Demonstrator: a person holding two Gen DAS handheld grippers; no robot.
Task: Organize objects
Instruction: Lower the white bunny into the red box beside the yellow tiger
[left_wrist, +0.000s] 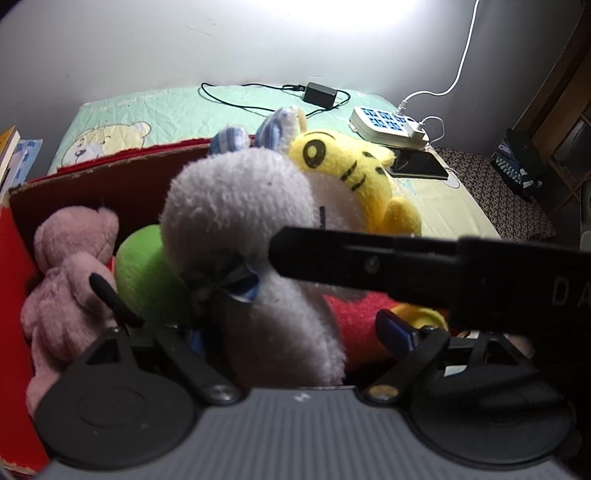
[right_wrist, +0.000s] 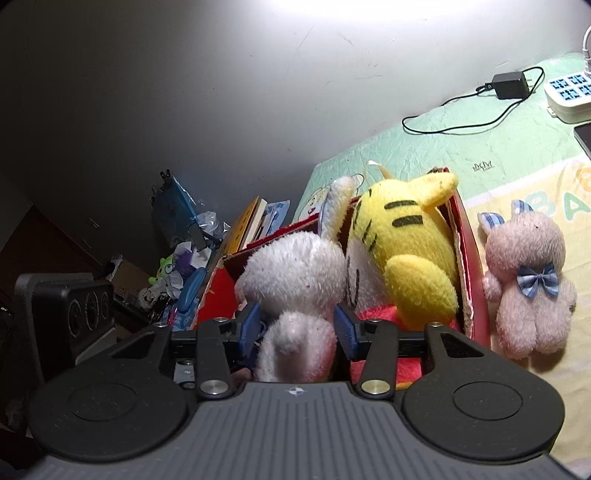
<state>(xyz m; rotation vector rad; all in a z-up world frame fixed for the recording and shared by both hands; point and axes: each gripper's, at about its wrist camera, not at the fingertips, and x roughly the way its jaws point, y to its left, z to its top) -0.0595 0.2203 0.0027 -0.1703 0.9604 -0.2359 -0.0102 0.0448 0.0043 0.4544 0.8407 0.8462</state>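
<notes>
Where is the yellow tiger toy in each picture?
Left wrist view: the yellow tiger toy is at upper middle, behind the white bunny.
Right wrist view: the tiger is right of middle, inside the red box.
Shared landmark: the black charger on the green mat.

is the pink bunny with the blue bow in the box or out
Out. The pink bunny lies on the bed cover just outside the red box, beside its wall.

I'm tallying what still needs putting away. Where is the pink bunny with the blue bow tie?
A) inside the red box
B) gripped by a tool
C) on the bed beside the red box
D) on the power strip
C: the pink bunny lies on the bedspread just outside the red box wall.
</notes>
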